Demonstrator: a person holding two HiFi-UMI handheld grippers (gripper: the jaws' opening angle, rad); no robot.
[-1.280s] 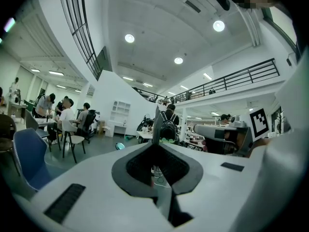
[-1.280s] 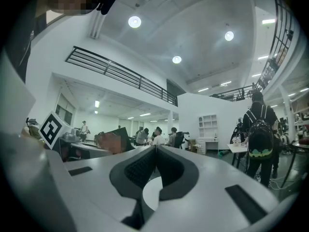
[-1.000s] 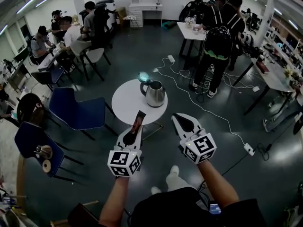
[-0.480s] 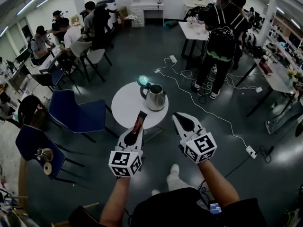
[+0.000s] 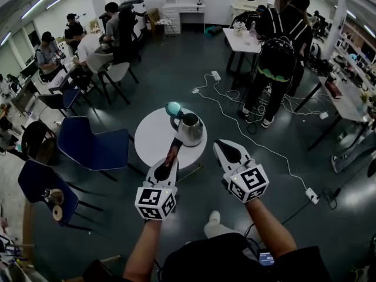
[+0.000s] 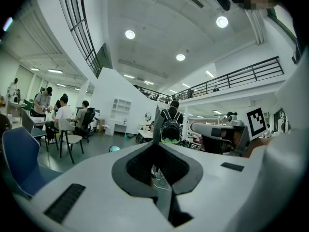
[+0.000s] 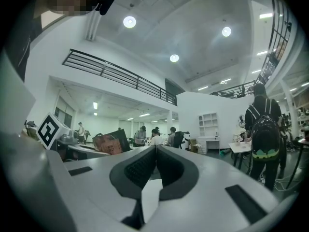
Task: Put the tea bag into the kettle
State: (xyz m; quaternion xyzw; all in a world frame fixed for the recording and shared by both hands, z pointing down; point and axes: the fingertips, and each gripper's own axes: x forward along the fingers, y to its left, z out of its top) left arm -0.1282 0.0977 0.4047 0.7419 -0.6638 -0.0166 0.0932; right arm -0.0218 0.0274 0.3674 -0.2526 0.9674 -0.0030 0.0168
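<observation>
Left gripper (image 5: 169, 160) pinching tea bag (image 5: 174, 147); right gripper (image 5: 222, 147) jaws pressed together, empty. Kettle (image 5: 191, 129) on round table (image 5: 153, 143) at centre; blue chair (image 5: 94, 145) at left, floor cables (image 5: 225, 91) upper right

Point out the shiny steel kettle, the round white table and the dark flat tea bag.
shiny steel kettle (image 5: 190, 130), head view, its metal body.
round white table (image 5: 151, 141), head view, bare top.
dark flat tea bag (image 5: 173, 150), head view, middle of the packet.

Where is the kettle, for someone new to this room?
Find the round white table mid-floor, right of a blue chair. The kettle stands on its right half. It is shiny steel, unlike the teal round thing by it.
</observation>
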